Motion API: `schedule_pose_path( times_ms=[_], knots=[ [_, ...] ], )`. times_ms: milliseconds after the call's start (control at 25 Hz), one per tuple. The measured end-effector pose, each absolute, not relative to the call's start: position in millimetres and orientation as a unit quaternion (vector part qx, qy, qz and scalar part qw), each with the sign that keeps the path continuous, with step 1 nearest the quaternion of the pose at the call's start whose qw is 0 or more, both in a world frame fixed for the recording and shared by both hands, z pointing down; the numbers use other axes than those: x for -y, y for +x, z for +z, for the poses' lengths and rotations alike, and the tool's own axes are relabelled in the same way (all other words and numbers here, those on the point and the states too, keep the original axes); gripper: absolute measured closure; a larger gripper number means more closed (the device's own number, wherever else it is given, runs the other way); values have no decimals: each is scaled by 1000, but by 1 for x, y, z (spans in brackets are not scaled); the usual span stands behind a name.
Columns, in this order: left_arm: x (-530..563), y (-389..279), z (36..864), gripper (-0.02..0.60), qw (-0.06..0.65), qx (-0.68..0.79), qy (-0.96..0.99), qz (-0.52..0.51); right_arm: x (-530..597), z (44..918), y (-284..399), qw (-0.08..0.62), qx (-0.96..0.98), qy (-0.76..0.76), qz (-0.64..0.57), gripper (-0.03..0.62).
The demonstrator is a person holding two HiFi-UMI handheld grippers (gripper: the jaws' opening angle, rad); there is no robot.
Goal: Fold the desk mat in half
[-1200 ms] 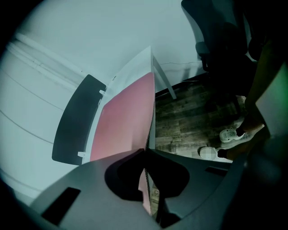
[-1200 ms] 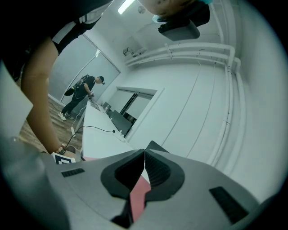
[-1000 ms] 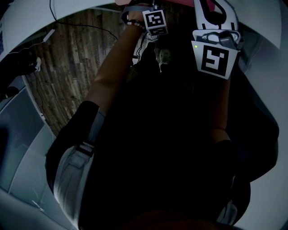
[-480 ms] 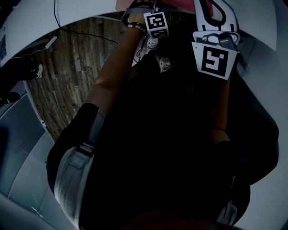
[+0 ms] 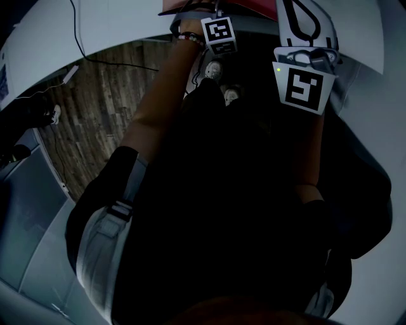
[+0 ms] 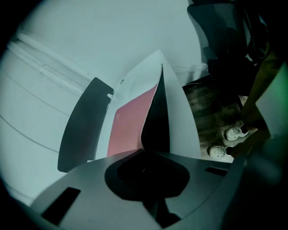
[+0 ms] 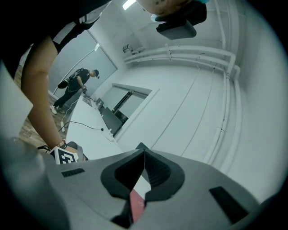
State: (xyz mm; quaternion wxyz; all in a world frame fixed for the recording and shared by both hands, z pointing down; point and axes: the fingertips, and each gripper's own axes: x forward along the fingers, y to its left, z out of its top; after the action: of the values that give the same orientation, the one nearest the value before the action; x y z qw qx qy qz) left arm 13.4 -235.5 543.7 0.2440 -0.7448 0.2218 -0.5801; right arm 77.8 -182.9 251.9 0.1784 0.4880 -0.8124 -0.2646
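Note:
The desk mat is red on its top face (image 6: 128, 128) and black underneath (image 6: 157, 121). My left gripper (image 6: 143, 151) is shut on its edge, which rises from the jaws as a raised fold over the white table (image 6: 180, 112). In the right gripper view, my right gripper (image 7: 144, 152) has its jaws closed at the tips, with a strip of the red mat (image 7: 136, 203) between them. In the head view the left marker cube (image 5: 219, 33) and right marker cube (image 5: 303, 86) sit near the top, below a sliver of the red mat (image 5: 254, 5). The fingertips are hidden there.
A dark grey panel (image 6: 81, 126) stands left of the mat. Wooden floor (image 5: 101, 108) and the person's white shoes (image 6: 234, 133) lie beside the table. Another person (image 7: 76, 85) stands far off, past a second table with a cable (image 7: 85, 126).
Both grippers have risen a little with the mat and moved toward the table. More of the white table and the mat's red edge shows at the top of the head view.

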Motion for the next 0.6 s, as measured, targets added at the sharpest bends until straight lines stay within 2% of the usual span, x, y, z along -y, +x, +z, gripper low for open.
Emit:
schedule_pose_path(
  times_ms=[600],
  knots=[
    [299,10,535,557,256,-195,-764,-559,248,248,55,197,794,513,-261,563]
  ],
)
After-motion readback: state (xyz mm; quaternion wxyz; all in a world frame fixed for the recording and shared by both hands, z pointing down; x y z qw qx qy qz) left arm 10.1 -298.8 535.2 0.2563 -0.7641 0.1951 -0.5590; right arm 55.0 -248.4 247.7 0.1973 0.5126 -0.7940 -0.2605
